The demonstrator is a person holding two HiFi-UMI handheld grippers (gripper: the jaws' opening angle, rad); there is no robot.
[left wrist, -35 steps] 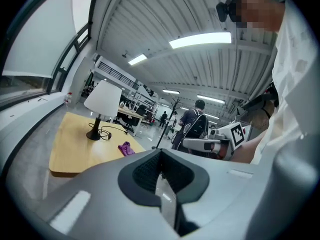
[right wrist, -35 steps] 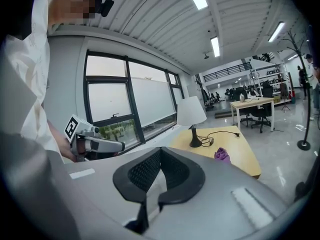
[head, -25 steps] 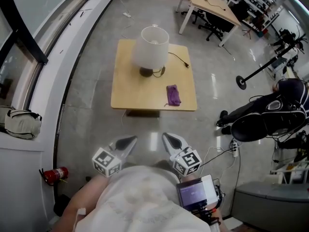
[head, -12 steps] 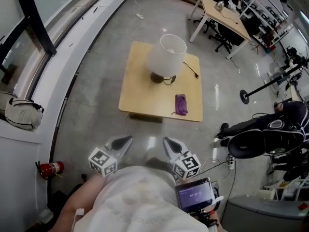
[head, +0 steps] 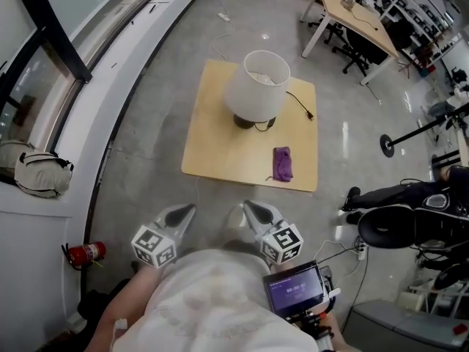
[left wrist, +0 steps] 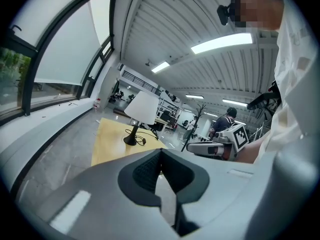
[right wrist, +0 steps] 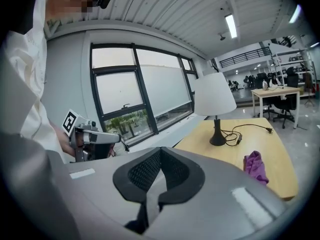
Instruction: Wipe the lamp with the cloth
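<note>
A lamp (head: 256, 86) with a white shade stands at the far side of a low wooden table (head: 216, 152); its black cord (head: 300, 103) trails to the right. A crumpled purple cloth (head: 283, 163) lies near the table's front right. Both grippers are held close to my body, short of the table's near edge. The left gripper (head: 183, 213) is shut and holds nothing. The right gripper (head: 253, 210) is also shut and bare. In the right gripper view the lamp (right wrist: 214, 94) and cloth (right wrist: 256, 166) lie ahead beyond the gripper (right wrist: 160, 150). The left gripper view shows the lamp (left wrist: 142, 107) past that gripper (left wrist: 160, 151).
A curved window ledge (head: 95, 123) runs along the left, with a bag (head: 40, 174) on it and a fire extinguisher (head: 86, 253) on the floor below. A desk (head: 359, 13) with chairs stands at the far right. Black equipment (head: 410, 222) and a small screen (head: 297, 290) sit at right.
The table, lamp and cloth have slid right and lower in the head view, now a little nearer. Both grippers stay shut, close to my body.
</note>
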